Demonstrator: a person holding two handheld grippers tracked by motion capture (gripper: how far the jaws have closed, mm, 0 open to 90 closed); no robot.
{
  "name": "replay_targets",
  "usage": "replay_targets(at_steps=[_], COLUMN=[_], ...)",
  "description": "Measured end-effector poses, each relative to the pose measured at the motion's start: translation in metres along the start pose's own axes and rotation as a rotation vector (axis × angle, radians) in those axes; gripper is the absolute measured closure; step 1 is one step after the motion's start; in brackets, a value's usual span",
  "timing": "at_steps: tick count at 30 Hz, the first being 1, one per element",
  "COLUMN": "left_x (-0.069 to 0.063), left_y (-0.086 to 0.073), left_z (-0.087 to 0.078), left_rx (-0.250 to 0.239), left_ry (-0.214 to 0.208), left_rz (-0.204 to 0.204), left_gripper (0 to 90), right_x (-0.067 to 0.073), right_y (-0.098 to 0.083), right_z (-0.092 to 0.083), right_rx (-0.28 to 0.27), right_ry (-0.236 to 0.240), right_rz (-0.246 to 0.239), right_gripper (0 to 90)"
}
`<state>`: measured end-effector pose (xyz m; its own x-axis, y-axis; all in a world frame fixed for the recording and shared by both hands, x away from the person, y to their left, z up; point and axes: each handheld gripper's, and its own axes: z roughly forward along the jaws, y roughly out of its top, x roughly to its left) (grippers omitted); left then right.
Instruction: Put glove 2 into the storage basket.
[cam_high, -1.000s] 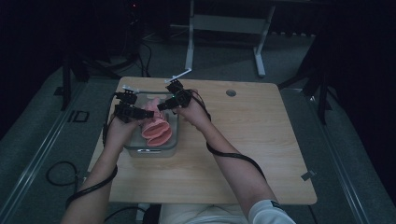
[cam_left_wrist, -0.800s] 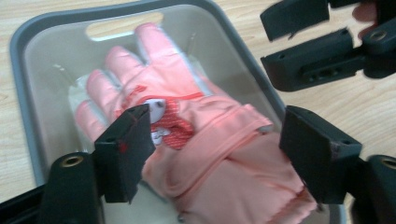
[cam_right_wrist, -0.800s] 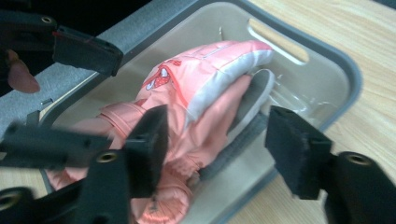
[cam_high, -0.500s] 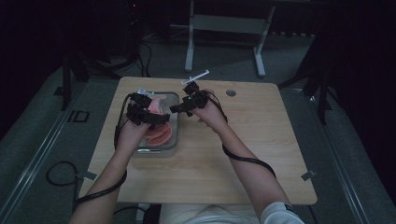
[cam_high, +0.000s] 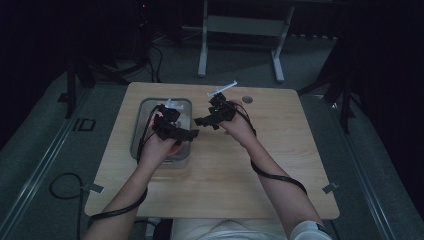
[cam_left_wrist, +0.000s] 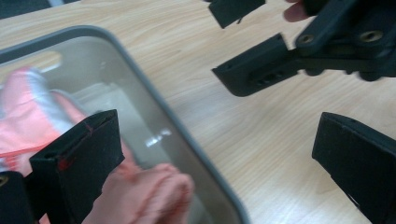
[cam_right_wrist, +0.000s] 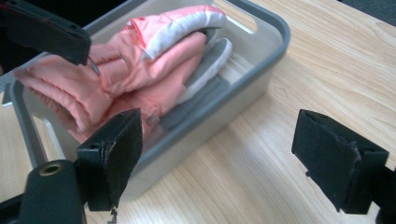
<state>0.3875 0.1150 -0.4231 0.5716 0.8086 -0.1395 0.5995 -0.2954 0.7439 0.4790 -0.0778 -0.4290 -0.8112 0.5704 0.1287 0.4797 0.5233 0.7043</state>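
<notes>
A pink and white padded garment lies folded inside a grey plastic bin on the wooden table. My left gripper stands open over the bin's right rim, with the garment behind its left jaw and nothing between its pads. My right gripper hovers over bare wood just right of the bin. Its jaws have just been opening and hold nothing. In the high view the left gripper and right gripper sit close together, tips facing each other.
The bin takes up the table's left part. A small round hole sits near the far edge. Bare wood stretches to the right and toward the near edge. Dark floor, cables and stand legs surround the table.
Both hands have moved to the right, away from the middle of the bin. Their jaws have widened, and the pink garment has stayed in the bin.
</notes>
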Motion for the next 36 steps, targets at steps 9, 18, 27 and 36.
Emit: replay_targets(at_steps=[9, 18, 27, 36], left_x=[-0.026, -0.053, -0.067, -0.08], left_y=[-0.004, -0.009, -0.019, -0.03], left_z=[0.004, 0.013, 0.027, 0.035], left_rx=[-0.023, 0.006, 0.015, -0.021], left_ry=[-0.045, -0.014, -0.058, -0.055], left_rz=[0.042, 0.123, 0.139, 0.172], left_gripper=[1.3, 1.2, 1.2, 1.2], right_x=[-0.011, -0.018, -0.023, -0.028], right_y=[-0.021, -0.041, -0.059, -0.077], right_z=[-0.009, -0.016, -0.019, -0.023], right_rx=[-0.006, -0.009, 0.001, 0.014], right_ry=[-0.019, -0.024, -0.024, -0.03], right_rz=[-0.001, 0.0, 0.005, 0.007], right_gripper=[16.3, 16.3, 16.3, 16.3])
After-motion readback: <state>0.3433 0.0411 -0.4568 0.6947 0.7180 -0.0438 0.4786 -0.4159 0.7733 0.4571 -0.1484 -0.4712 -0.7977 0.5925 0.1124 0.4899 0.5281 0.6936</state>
